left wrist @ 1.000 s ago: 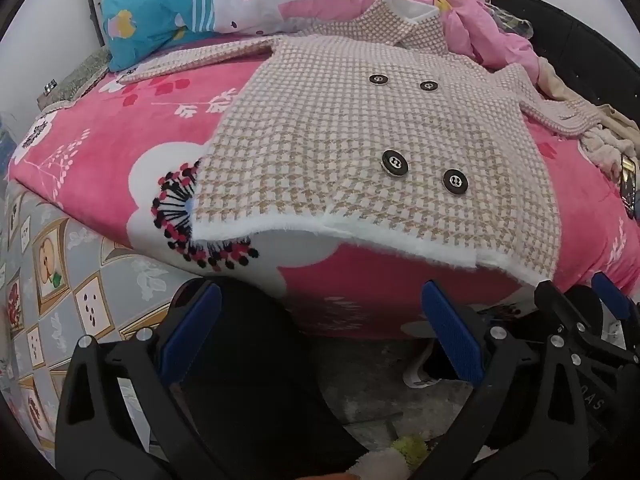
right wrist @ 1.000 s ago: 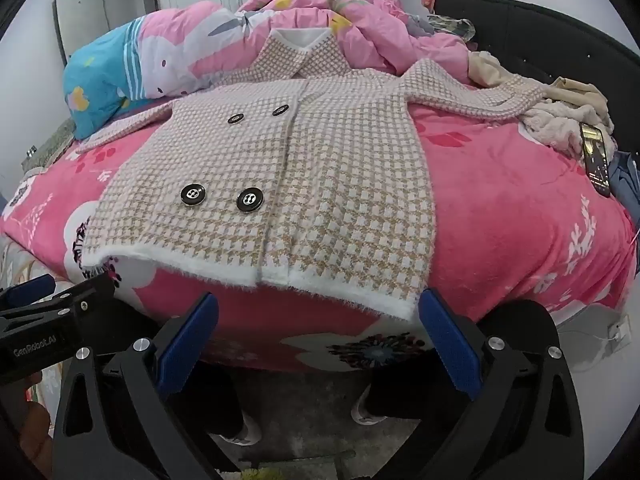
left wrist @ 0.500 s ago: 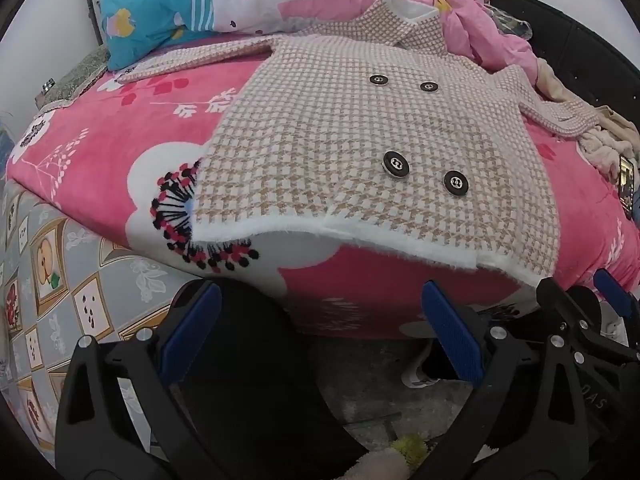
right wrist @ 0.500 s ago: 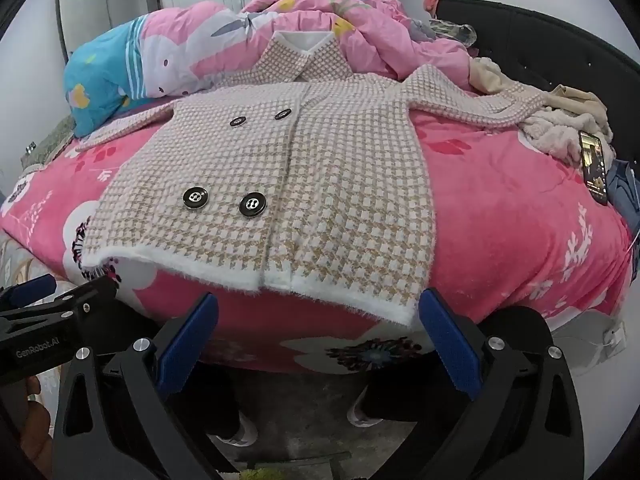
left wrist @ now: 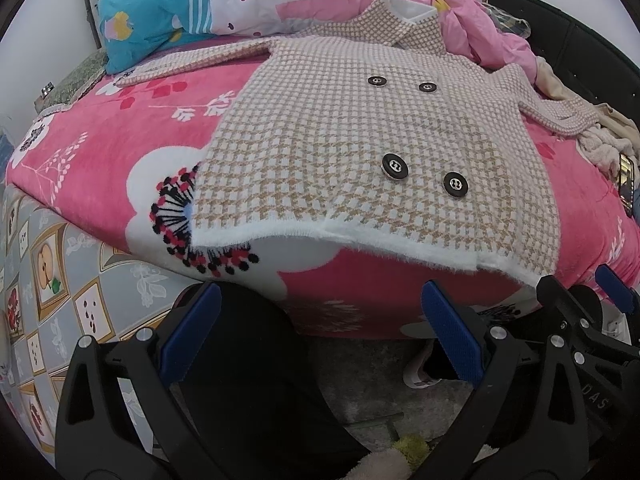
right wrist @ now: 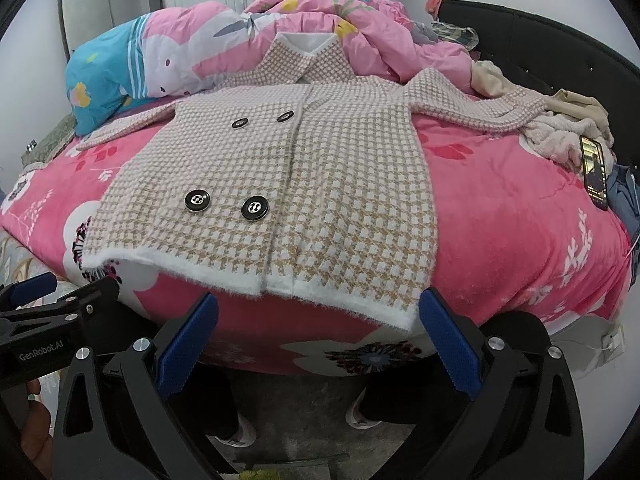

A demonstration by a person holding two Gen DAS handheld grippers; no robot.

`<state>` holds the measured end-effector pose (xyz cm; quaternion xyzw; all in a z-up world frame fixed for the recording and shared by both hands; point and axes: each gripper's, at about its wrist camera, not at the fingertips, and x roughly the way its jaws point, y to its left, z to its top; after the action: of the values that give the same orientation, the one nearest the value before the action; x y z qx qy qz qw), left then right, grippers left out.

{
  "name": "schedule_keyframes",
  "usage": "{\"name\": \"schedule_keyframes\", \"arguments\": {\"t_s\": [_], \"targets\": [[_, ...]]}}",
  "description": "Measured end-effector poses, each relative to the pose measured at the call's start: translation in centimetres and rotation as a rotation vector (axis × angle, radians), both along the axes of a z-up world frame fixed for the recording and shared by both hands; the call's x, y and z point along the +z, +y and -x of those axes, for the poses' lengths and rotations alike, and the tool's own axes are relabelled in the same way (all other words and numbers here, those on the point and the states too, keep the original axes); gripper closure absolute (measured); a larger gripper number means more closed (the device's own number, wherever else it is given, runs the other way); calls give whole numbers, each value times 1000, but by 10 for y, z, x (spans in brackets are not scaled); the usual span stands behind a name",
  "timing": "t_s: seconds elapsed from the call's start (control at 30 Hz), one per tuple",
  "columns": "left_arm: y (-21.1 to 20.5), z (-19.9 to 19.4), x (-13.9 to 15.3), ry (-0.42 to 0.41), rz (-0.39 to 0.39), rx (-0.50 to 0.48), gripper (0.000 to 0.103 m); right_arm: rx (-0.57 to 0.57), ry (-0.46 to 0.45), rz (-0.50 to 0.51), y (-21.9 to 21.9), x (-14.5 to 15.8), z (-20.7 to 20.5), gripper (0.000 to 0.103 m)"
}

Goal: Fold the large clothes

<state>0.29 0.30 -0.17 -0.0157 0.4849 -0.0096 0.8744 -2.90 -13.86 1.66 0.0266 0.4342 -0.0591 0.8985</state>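
Across the near half of the bed [right wrist: 520, 240] lies the checked coat [right wrist: 320, 184], front side up and buttoned, its white fuzzy hem [right wrist: 248, 282] lying along the bed's near edge and its collar [right wrist: 308, 56] resting against the heaped pink quilt [right wrist: 360, 28] at the far side. Four black buttons [right wrist: 254, 208] sit in two pairs on the front. One sleeve [left wrist: 192, 62] stretches toward the far left corner, where a blue pillow [left wrist: 152, 20] lies; the other sleeve [right wrist: 472, 108] reaches toward the right edge, ending beside a pile of beige clothing [right wrist: 568, 128] and a phone [right wrist: 594, 172]. A pink floral blanket [left wrist: 100, 140] covers the bed beneath the coat. The left gripper [left wrist: 320, 332] hangs below the near edge with its blue-padded fingers [left wrist: 192, 332] spread wide, holding nothing and touching nothing. The right gripper [right wrist: 316, 344] hangs likewise just below the hem, its fingers [right wrist: 448, 344] wide apart, empty and clear of the cloth. Each gripper's black frame shows at the side of the other's view. Dark trouser legs [left wrist: 256, 380] of a person stand behind the grippers.
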Motion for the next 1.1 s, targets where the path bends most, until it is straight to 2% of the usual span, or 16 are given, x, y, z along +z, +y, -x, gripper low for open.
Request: {"name": "schedule_keyframes", "arguments": {"t_s": [1.1], "targets": [[3,-4,-2,-3,-19,4,6,-1,-8,9,1,2,-2,6]]}}
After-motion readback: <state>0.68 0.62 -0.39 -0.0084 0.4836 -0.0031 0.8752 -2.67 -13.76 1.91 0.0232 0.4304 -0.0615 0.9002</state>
